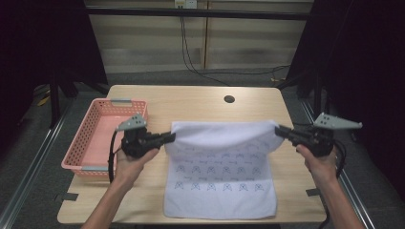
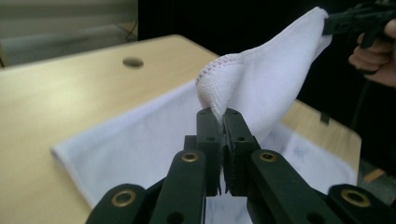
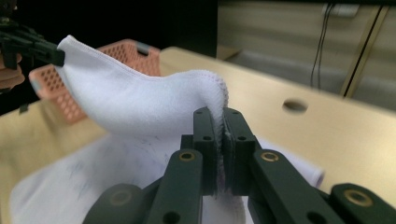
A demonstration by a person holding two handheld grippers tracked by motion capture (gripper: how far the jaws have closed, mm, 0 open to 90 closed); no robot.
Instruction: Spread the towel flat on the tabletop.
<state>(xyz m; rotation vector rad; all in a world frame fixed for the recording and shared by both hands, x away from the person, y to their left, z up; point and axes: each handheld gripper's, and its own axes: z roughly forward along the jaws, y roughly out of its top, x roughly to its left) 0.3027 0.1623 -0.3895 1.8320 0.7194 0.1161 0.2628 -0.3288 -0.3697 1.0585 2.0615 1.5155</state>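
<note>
Folding a white towel (image 1: 220, 171) on the table (image 1: 191, 102): its far edge is lifted and held over the middle, while the near half lies flat, printed side up. The left gripper (image 1: 168, 138) is clamped on the far-left corner, the right gripper (image 1: 282, 130) on the far-right corner. The fold appears about half done; laying the raised edge onto the near edge remains. A pink basket (image 1: 98, 136) stands just left. The high view shows the printed pattern; the left gripper view shows the stitched hem (image 2: 219, 65) pinched between its jaws.
</note>
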